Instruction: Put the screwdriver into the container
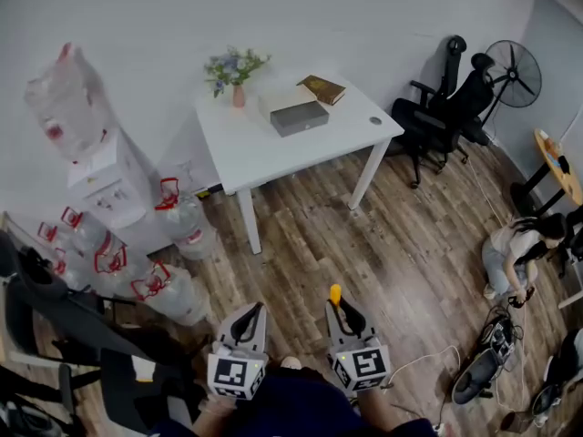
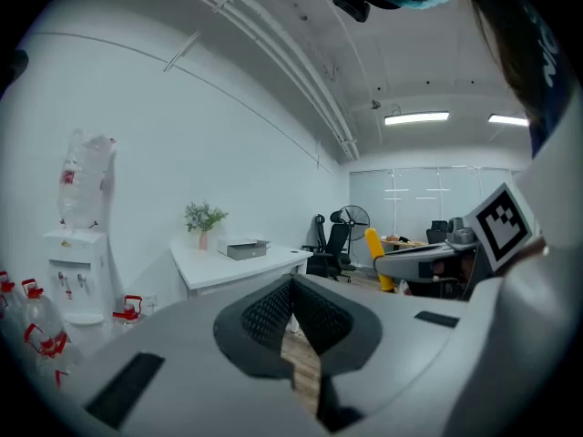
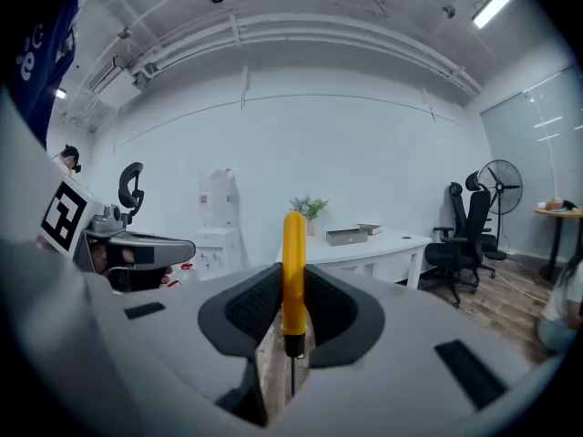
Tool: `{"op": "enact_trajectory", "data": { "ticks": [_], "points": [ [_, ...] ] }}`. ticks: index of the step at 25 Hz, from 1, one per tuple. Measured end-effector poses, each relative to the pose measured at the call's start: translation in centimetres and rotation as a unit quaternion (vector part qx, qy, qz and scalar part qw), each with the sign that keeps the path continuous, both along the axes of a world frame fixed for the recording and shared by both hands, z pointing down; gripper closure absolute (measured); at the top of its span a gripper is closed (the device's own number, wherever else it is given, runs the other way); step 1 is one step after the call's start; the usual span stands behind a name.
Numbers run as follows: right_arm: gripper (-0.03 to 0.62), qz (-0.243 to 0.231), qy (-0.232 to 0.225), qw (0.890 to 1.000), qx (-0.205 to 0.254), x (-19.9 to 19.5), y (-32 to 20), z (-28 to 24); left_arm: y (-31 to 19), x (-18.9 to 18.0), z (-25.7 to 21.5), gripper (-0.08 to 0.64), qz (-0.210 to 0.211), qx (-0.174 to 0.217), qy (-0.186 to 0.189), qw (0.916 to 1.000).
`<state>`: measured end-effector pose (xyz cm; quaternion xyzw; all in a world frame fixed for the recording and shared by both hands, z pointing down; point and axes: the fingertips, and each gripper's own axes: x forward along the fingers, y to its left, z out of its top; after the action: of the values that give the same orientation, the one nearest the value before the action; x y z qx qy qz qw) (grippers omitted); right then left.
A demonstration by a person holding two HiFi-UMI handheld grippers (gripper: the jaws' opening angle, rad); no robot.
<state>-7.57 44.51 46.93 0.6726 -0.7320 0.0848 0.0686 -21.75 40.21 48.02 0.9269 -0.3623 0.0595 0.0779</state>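
Note:
My right gripper (image 1: 341, 306) (image 3: 291, 309) is shut on a screwdriver (image 3: 292, 271) with a yellow handle; the handle stands up past the jaws and the thin shaft runs down between them. In the head view its yellow tip (image 1: 335, 293) pokes out in front of the jaws. Beside it, my left gripper (image 1: 251, 311) (image 2: 293, 288) is shut with nothing in it. Both are held low over the wooden floor, well short of the white table (image 1: 246, 153). A grey box-like container (image 1: 299, 116) (image 2: 244, 248) (image 3: 347, 236) sits on that table.
On the table also stand a small plant in a vase (image 1: 236, 73) and a brown book (image 1: 323, 88). A water dispenser (image 1: 105, 176) and several water jugs (image 1: 173, 289) are at the left. Black office chairs (image 1: 446, 107), a fan (image 1: 513, 73) and a crouching person (image 1: 515, 248) are at the right.

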Motion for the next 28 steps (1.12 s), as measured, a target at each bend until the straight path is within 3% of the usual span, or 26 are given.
{"op": "enact_trajectory", "data": {
  "ticks": [11,16,28],
  "points": [
    [0.503,0.007,-0.001,1.0,-0.018,2.0,-2.9,1.9,-4.0,3.5,1.4,0.543,0.03,0.008,0.001,0.9995],
    [0.503,0.018,0.004,1.0,-0.019,3.7,-8.2,1.5,-9.4,5.4,1.3,0.543,0.042,-0.006,0.003,0.9991],
    [0.503,0.047,0.013,0.999,-0.015,5.3,-21.8,0.7,-23.9,7.5,0.4,0.543,0.078,0.011,0.007,0.9968]
  ]
}}
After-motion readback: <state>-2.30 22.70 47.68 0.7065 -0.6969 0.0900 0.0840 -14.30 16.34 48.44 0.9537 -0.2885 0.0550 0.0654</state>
